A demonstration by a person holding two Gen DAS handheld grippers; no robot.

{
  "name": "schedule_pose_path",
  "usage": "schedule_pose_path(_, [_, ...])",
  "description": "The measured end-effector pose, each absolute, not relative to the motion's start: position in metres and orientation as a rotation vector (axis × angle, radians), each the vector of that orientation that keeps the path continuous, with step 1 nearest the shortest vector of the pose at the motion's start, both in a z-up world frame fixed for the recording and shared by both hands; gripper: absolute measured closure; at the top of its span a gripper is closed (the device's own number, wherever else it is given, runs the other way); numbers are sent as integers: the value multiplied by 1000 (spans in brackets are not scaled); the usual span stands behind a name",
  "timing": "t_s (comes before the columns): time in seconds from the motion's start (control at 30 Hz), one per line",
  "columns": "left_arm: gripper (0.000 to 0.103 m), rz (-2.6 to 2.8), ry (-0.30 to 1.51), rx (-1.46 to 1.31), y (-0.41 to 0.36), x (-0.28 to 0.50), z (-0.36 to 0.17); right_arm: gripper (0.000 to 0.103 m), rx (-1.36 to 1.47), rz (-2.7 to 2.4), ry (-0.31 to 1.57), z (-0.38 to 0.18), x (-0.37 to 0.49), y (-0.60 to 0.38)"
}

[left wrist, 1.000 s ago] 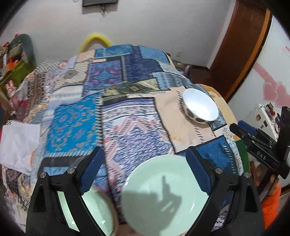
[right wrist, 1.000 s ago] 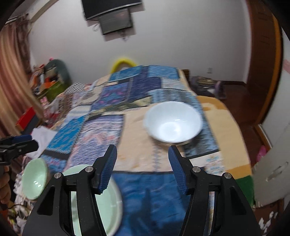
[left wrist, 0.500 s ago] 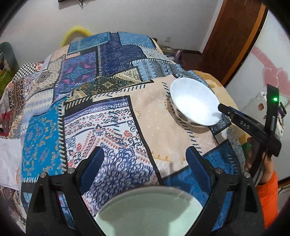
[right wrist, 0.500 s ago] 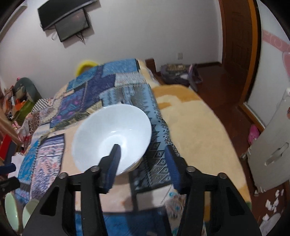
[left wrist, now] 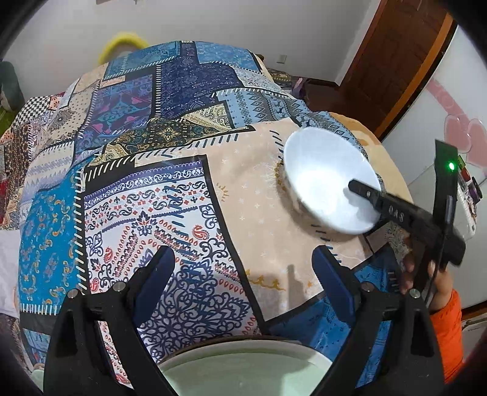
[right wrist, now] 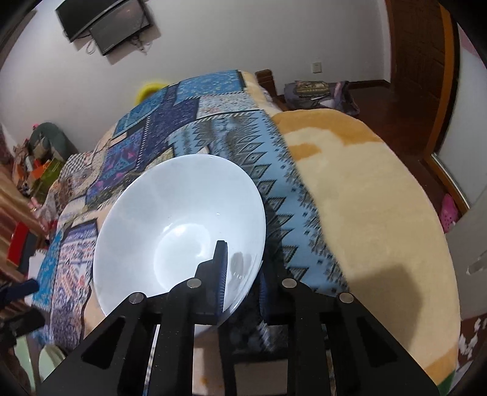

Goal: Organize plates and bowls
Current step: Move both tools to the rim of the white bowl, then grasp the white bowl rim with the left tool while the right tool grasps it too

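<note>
A white bowl is tilted up off the patchwork bedspread, with my right gripper shut on its near rim: one finger inside, one outside. In the left wrist view the same bowl sits at the right with the right gripper's finger in it. My left gripper is open and empty above a pale green plate at the bottom edge. A pale green dish shows at the lower left of the right wrist view.
The bed's right side is a cream and orange fleece blanket. A wooden door and wood floor lie to the right. Clutter stands at the left by the wall. A screen hangs on the wall.
My right gripper moved in on the white bowl and closed on its rim, tilting it. My left gripper moved forward over the green plate and stayed open.
</note>
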State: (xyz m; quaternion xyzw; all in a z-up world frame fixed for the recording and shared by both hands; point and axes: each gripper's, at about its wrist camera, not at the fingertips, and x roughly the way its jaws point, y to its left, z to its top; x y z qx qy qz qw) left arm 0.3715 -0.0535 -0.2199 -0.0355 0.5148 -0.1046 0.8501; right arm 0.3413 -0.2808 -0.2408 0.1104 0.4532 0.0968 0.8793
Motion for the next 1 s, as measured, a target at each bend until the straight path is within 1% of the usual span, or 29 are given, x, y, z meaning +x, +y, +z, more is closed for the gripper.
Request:
schedule_pose_path(0.13, [11,-227,1080,-88,-57,373,-220,87,205,266,945,-236,319,-273])
schedule_pose_path(0.3, [11,-229,1126,-95,-65,376,-233,87,185,346,966,-234,300,-259])
schedule_pose_path(0.33, [12,-228,1139,-96,-66,376,-237,87,185,362,971,-234,292,-257])
schedule_pose_path(0.4, [19,-231,1174,-101,-68,378,-247,87,182,375,978,-235,291,-251])
schedule_pose_path(0.47, [30,-243,1209,-106,-70,379,-257,87,191,379,987,-237,288,-250])
schedule_pose_path(0.53, [34,-248,1227,-100,-72,379,-263,83,204,382,1000,-240,287,-250])
schedule_pose_path(0.67, [37,-258,1216,-76,-75,376,-265,80,263,386,1012,-244,288,-254])
schedule_pose_path(0.87, [37,-258,1231,-55,-79,378,-269,79,289,372,1009,-246,283,-254])
schedule_pose_path(0.9, [40,-257,1230,-50,-79,377,-269,79,290,371,1006,-246,282,-254])
schedule_pose_path(0.97, [49,-241,1226,-39,-79,377,-268,80,293,371,1004,-246,280,-253])
schedule_pose_path(1.0, [51,-239,1226,-39,-78,378,-268,80,295,370,1003,-245,280,-253])
